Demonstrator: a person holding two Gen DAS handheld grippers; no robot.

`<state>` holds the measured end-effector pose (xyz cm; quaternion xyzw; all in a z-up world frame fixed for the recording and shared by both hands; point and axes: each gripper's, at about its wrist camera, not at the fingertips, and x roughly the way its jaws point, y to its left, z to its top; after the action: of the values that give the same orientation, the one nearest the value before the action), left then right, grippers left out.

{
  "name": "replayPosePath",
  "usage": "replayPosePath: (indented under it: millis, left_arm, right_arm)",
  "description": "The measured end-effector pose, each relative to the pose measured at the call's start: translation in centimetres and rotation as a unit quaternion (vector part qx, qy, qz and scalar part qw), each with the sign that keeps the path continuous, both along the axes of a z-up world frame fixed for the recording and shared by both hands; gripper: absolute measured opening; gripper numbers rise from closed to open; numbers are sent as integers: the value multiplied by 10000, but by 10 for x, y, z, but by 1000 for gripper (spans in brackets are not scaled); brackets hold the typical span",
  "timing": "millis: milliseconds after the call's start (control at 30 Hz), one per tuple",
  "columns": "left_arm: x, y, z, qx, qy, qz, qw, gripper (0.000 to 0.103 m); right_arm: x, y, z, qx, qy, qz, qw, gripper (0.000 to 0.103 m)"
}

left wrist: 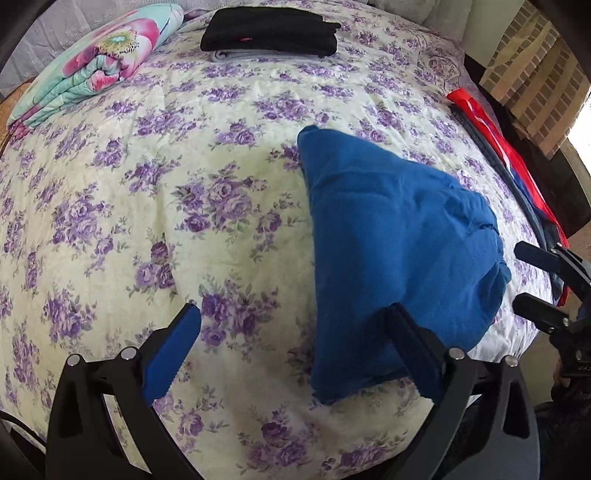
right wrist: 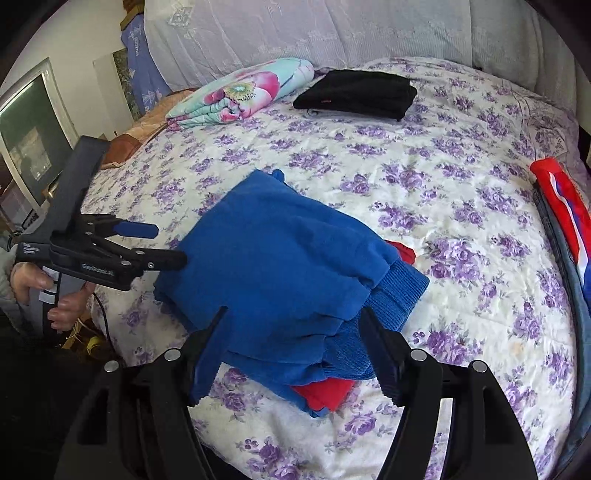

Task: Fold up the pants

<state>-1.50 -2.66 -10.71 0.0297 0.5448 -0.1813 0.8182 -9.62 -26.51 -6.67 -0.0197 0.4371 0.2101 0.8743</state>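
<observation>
Pants [right wrist: 280,266]: blue, lying folded in a thick bundle on the bed [right wrist: 461,206], near its front edge; ribbed cuff showing at the right side, a red layer peeking out beneath the bundle at front and right.
Left tongs [left wrist: 295,347]: standing wide, gripping nothing; right finger [left wrist: 413,350] lying over the near part of the bundle, left finger over bare bedspread. In the right wrist view the same tongs [right wrist: 168,245] are pointing at the bundle's left edge, lower tip touching or just beside the fabric, cannot tell which.
Right tongs [right wrist: 295,354]: spreading wide, gripping nothing; both fingers hovering over the bundle's near edge, contact not determinable.
Hand [right wrist: 55,295]: gripping the left tool's handle.
Black garment [left wrist: 269,33]: folded, sitting at the far side of the bed.
Floral quilt [left wrist: 96,62]: folded, lying at the far left corner.
Red garment [right wrist: 561,210]: lying along the right edge of the bed.
</observation>
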Motion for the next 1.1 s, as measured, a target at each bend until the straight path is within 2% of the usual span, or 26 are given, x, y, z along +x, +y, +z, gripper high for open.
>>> replayPosePath:
  millis: [133, 200, 300, 400, 500, 533, 600, 667, 767, 900, 1000, 1100]
  left_arm:
    - [2, 3, -25, -37, 467, 21, 9989, 99]
    - [3, 6, -35, -185, 704, 68, 9973, 99]
    - [1, 6, -35, -175, 674, 57, 9976, 99]
    - [-3, 6, -32, -125, 591, 11, 9982, 99]
    - [-5, 8, -34, -164, 663, 15, 9977, 99]
    - [-5, 9, -35, -193, 655, 37, 9977, 99]
    - [-7, 9, -36, -202, 609, 52, 9979, 99]
    - [-9, 9, -37, -180, 556, 63, 9983, 99]
    - [-14, 7, -38, -144, 454, 72, 9988, 99]
    - [-20, 7, -38, -97, 324, 51, 9994, 99]
    - [-22, 5, -38, -87, 276, 31, 9996, 99]
    - [-22, 5, -38, -95, 278, 27, 9996, 99]
  right_arm:
    - [9, 10, -30, -428, 612, 108, 9972, 71]
    - [7, 12, -35, -486, 517, 147, 9974, 71]
    - [5, 13, -27, -423, 479, 254, 9976, 75]
    - [14, 9, -1, 301, 309, 325, 9985, 74]
    - [49, 17, 19, 697, 214, 377, 9966, 74]
    - [64, 23, 22, 790, 216, 369, 9960, 73]
    - [97, 37, 22, 896, 276, 434, 9947, 61]
    - [127, 55, 15, 905, 475, 476, 9936, 45]
    - [161, 71, 2, 1195, 906, 482, 9875, 39]
    - [184, 57, -3, 2059, 1302, 36, 9699, 32]
    - [194, 57, -12, 1848, 1523, -48, 9709, 21]
    - [192, 67, -25, 1677, 1902, 255, 9670, 20]
